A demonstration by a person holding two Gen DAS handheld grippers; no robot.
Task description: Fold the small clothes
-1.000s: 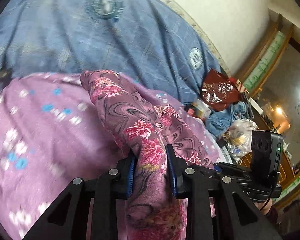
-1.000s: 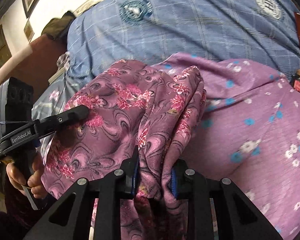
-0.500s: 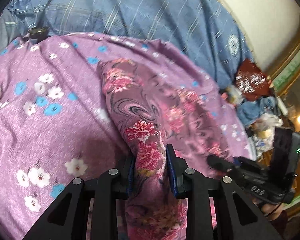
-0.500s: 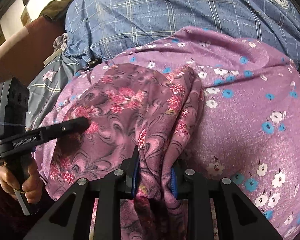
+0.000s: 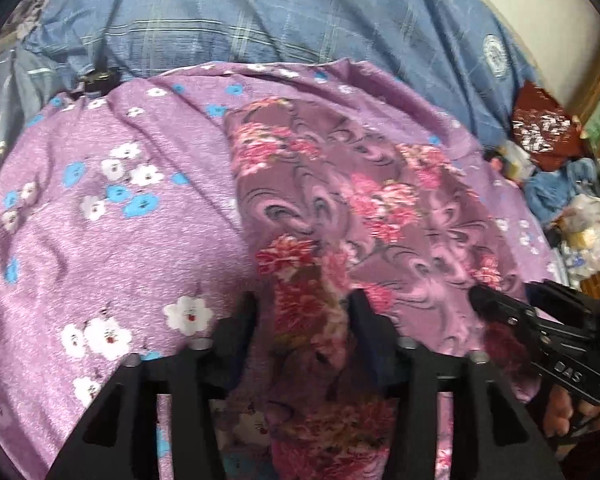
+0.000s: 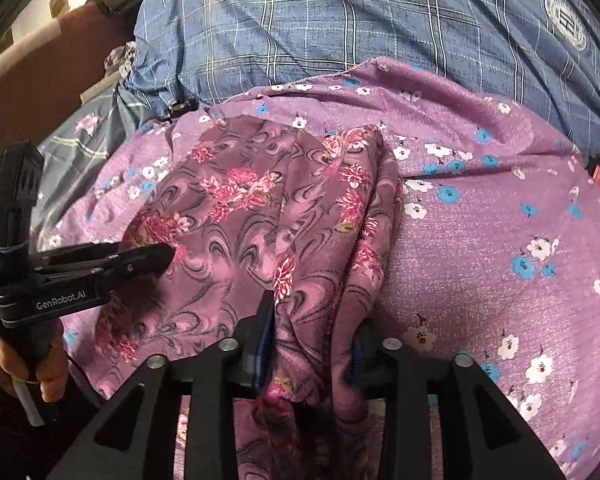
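Bed covered by a blue plaid cover [image 6: 340, 28] with round emblems, a lilac sheet [image 6: 500, 240] printed with white and blue flowers spread over its near part, and the mauve floral garment [image 6: 252, 216] lying bunched directly on that sheet.

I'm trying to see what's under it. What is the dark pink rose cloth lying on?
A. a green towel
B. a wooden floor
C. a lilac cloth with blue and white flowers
C: the rose cloth lies on the lilac flowered cloth, gripped by both grippers.
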